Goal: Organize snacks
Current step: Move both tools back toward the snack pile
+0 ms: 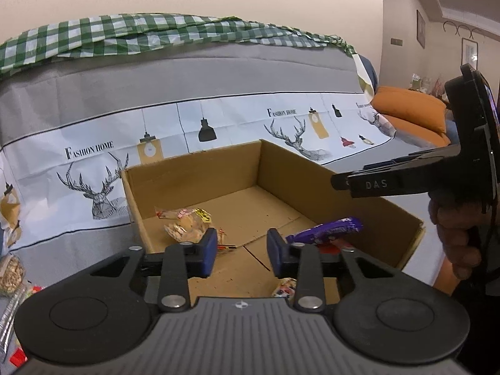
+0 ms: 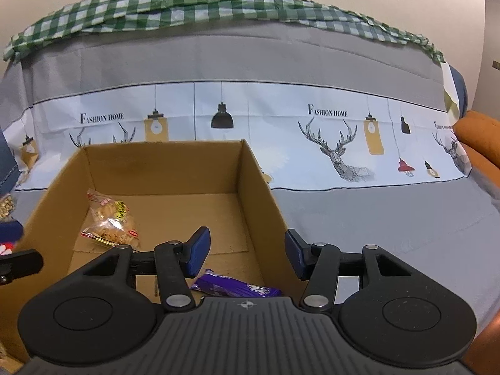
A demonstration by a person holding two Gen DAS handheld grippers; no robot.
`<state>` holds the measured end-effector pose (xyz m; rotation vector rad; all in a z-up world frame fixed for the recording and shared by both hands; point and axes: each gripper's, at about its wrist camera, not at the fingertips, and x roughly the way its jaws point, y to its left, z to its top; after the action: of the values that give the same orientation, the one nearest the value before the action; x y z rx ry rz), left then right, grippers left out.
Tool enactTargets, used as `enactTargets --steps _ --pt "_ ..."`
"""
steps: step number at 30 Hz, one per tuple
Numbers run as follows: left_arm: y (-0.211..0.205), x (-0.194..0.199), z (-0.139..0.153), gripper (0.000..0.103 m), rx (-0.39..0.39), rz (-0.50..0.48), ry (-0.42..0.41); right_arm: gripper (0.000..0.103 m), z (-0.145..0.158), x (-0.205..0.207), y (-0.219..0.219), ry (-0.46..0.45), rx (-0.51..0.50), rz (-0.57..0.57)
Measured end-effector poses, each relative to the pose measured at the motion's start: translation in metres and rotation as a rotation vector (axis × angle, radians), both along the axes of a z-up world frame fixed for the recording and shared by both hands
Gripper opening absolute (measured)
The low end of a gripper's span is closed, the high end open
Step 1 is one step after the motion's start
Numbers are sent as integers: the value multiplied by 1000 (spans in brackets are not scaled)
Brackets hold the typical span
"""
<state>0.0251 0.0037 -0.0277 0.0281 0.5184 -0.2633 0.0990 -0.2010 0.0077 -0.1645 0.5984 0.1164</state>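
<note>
An open cardboard box (image 1: 312, 181) (image 2: 256, 181) stands on a cloth-covered sofa seat. Inside lie a clear bag of biscuits (image 1: 187, 223) (image 2: 112, 225), a purple snack packet (image 1: 328, 228) (image 2: 234, 286) and a small colourful wrapper (image 1: 284, 289). My left gripper (image 1: 242, 251) is open and empty above the box's near side. My right gripper (image 2: 247, 254) is open and empty over the box's right wall, with the purple packet just below it. The right gripper also shows in the left wrist view (image 1: 406, 178), held in a hand.
A grey and white cloth with deer and lamp prints (image 2: 343, 143) covers the sofa. A green checked cloth (image 2: 187, 6) lies on the backrest. An orange cushion (image 1: 412, 109) is at the right. More snack packs (image 1: 11, 275) lie left of the box.
</note>
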Motion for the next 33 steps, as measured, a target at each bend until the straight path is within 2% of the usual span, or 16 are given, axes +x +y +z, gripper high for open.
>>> enactTargets --steps 9,11,14,16,18,22,27,30,31,32,33 --pt "-1 -14 5 37 -37 -14 -1 49 5 -14 6 -17 68 21" --pt "1 -16 6 34 -55 -16 6 45 4 -17 8 -15 83 28" --pt "7 -18 8 31 -100 -8 29 34 5 -24 15 -20 100 49" --pt "11 -20 11 27 -123 -4 34 21 6 -27 18 -26 114 69" --pt "16 -23 15 26 -127 2 32 18 7 -29 23 -34 125 87" --pt "31 -24 30 24 -101 0 13 18 9 -31 32 -36 135 117" --pt "75 -17 42 25 -90 7 8 18 9 -35 50 -30 148 162" --pt "111 -17 32 25 -156 58 17 18 8 -39 64 -26 137 193" --pt "124 -18 24 25 -199 94 32 18 7 -40 69 -25 136 206" --pt "138 -14 18 24 -235 146 92 18 7 -41 74 -23 136 219" --pt "146 -16 19 24 -242 179 88 18 6 -41 79 -21 136 231"
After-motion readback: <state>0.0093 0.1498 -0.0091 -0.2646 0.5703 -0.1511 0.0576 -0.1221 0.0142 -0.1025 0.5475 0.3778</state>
